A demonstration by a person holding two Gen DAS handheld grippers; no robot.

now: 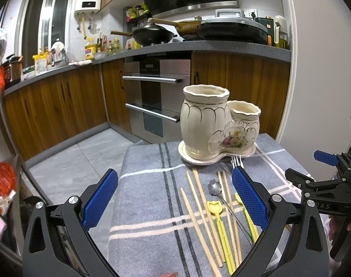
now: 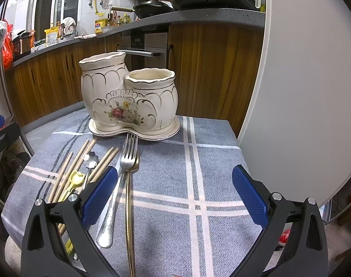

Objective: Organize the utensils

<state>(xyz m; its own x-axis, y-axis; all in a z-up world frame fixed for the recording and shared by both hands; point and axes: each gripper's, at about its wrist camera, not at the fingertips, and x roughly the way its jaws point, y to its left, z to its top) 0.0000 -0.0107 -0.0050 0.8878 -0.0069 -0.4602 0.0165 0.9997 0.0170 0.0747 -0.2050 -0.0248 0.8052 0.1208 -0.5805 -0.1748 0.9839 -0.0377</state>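
Observation:
A cream ceramic two-pot utensil holder (image 1: 218, 124) (image 2: 129, 97) with a flower print stands on its saucer at the far side of the grey checked cloth; both pots look empty. Several wooden chopsticks (image 1: 199, 210) (image 2: 67, 175), two yellow plastic picks (image 1: 218, 221), a small flower-headed spoon (image 1: 214, 188) (image 2: 91, 160), a silver fork (image 2: 120, 180) and a thin gold utensil (image 2: 128, 207) lie flat in front of it. My left gripper (image 1: 175, 198) is open above the chopsticks. My right gripper (image 2: 175, 194) is open above the cloth, right of the fork.
The small table's cloth (image 2: 210, 161) ends close on all sides. A white wall panel (image 2: 302, 92) stands right. Wooden kitchen cabinets (image 1: 60, 101), an oven (image 1: 157, 92) and a countertop with pans lie beyond. Red bags (image 1: 3, 177) sit at left.

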